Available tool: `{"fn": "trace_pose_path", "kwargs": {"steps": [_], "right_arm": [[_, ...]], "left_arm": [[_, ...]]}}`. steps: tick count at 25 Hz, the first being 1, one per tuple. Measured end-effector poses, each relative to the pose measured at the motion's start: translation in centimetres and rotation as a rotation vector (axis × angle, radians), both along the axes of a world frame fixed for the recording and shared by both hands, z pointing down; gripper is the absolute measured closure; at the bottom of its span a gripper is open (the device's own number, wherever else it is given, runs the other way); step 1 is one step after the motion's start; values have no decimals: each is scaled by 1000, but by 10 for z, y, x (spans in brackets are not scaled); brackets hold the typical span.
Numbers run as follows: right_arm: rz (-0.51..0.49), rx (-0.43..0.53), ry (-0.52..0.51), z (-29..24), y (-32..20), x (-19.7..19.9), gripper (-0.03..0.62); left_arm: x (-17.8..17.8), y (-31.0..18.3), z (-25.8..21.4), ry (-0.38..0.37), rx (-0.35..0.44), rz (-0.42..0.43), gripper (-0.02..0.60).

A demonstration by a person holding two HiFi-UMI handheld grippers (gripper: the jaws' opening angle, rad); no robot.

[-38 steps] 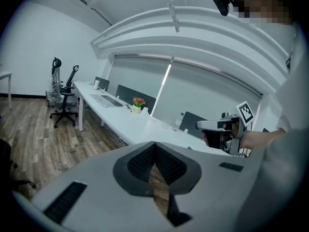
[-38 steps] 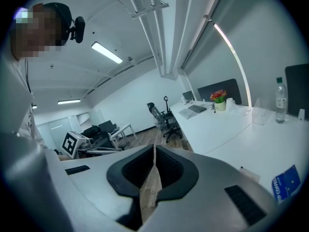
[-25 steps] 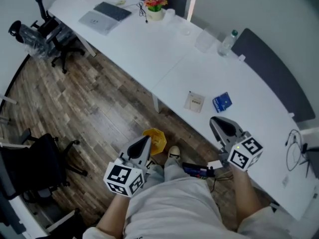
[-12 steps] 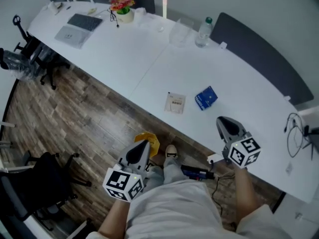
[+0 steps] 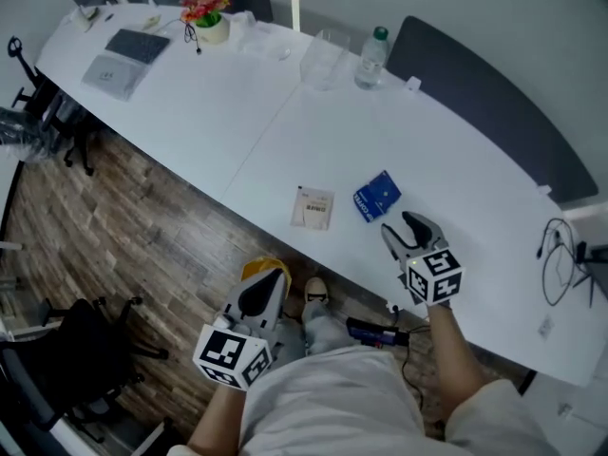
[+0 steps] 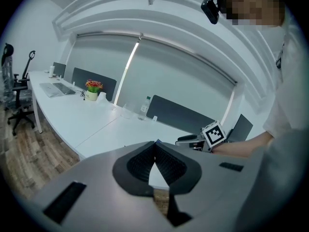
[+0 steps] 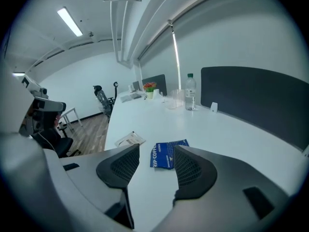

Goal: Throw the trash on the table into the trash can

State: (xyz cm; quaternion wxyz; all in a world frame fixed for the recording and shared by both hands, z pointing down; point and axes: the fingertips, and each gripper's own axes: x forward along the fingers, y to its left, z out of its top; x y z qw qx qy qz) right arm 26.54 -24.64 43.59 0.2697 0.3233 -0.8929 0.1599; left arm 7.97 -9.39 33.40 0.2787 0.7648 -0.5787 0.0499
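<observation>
Two jaws of the right gripper (image 7: 157, 151) have just been opening and stand apart, nothing between them. Straight ahead, just past their tips, the blue packet (image 7: 167, 154) lies flat on the desk (image 7: 231, 144), its near edge roughly square to the gap. A white packet (image 7: 129, 139) lies just left of it. The left gripper (image 6: 155, 145), jaws clenched and empty, hangs off the desk's edge, so the right looks nearer

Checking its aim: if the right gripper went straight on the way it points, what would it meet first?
Most likely the blue packet, lying flat on the white table just ahead. The right gripper has just been opening its jaws, which stand apart with nothing between them yet.
</observation>
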Motion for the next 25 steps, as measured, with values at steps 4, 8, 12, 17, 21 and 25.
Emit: {"fn": "trace_pose_path", "kwargs": {"steps": [4, 8, 12, 17, 21, 25], "right_arm": [[-34, -39, 49, 30, -16, -6, 342], [-92, -29, 116, 48, -20, -19, 324], [-96, -44, 153, 68, -25, -28, 318], [-103, -74, 233, 91, -30, -30, 315], [-94, -105, 257, 104, -36, -28, 315], [-94, -125, 260, 104, -37, -28, 323]], "left_arm": [[0, -13, 13, -3, -22, -18, 580], [4, -26, 16, 0, -45, -12, 580], [4, -30, 24, -4, -59, -11, 580], [3, -34, 30, -6, -81, -15, 580], [1, -38, 30, -4, -82, -24, 580], [-1, -37, 31, -2, -82, -36, 580]]}}
